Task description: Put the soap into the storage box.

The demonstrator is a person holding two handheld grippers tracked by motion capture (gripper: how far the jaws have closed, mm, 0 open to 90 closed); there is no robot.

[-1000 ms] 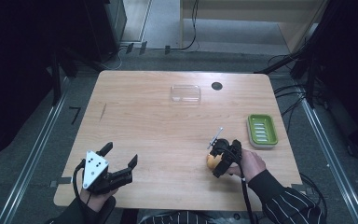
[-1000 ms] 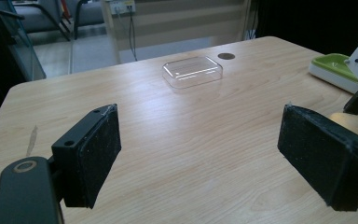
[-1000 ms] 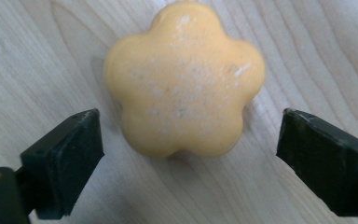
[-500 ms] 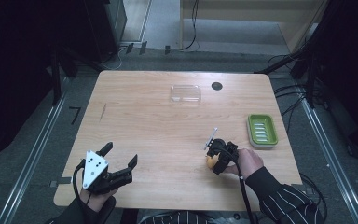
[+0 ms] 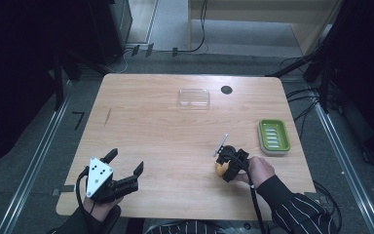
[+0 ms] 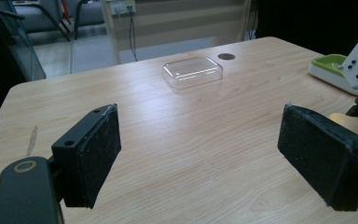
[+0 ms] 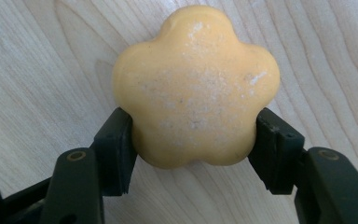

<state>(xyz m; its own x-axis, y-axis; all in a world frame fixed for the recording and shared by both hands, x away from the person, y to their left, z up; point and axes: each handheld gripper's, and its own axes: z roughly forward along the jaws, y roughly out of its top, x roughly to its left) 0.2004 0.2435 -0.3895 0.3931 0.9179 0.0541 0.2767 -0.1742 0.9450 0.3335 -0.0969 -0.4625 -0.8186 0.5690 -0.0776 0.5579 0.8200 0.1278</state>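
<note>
Grasp step: right hand-held gripper (image 5: 222, 168) pinching the flower-shaped yellow soap (image 7: 196, 86) on the counter (image 5: 165, 131).

Jaws have just been closing, and in the right gripper view both pads press the soap's flanks; soap sits flat on the wood near the counter's front-right edge, not yet lifted. Left hand-held gripper (image 5: 125, 165) idles at the front-left corner, jaws spread, nothing between. Next move likely a straight lift, then carry toward the green soap dish (image 5: 273, 136) at the right edge, or possibly the clear tray (image 5: 194, 97) near the back edge. Destination unclear; grip sits low, so it may slip.
</note>
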